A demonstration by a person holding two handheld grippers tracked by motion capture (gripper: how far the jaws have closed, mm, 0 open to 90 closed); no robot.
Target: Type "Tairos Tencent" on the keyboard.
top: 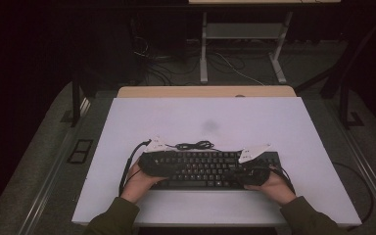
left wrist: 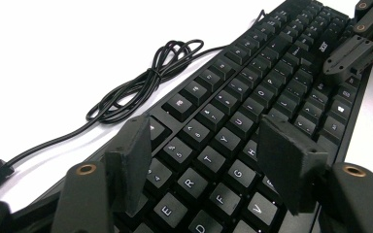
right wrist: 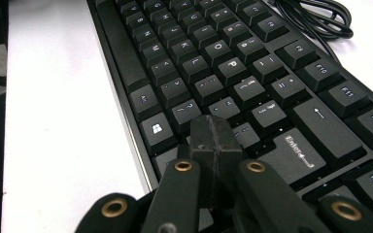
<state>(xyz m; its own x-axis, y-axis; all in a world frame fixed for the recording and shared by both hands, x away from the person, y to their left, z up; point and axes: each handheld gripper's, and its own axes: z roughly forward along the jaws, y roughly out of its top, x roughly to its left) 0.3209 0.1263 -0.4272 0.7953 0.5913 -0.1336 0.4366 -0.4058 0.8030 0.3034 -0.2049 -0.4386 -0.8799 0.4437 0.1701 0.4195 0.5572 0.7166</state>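
Note:
A black keyboard (top: 205, 169) lies on the white table top (top: 205, 117) near the front edge, its coiled cable (top: 195, 145) just behind it. My left gripper (top: 169, 169) hovers over the keyboard's left end. In the left gripper view it (left wrist: 206, 141) is open, jaws spread above the letter keys (left wrist: 223, 141), nothing between them. My right gripper (top: 237, 172) is over the right end. In the right gripper view it (right wrist: 213, 131) is shut, pads pressed together just above the keys (right wrist: 213, 63) near the right shift. The right gripper (left wrist: 354, 53) also appears far off in the left gripper view.
The cable (left wrist: 145, 82) lies looped on the table behind the keyboard and runs off to the left. A wooden strip (top: 205, 91) edges the table's far side. Beyond it stand a desk frame (top: 245, 44) and floor cables (top: 166, 63). White surface stretches behind the keyboard.

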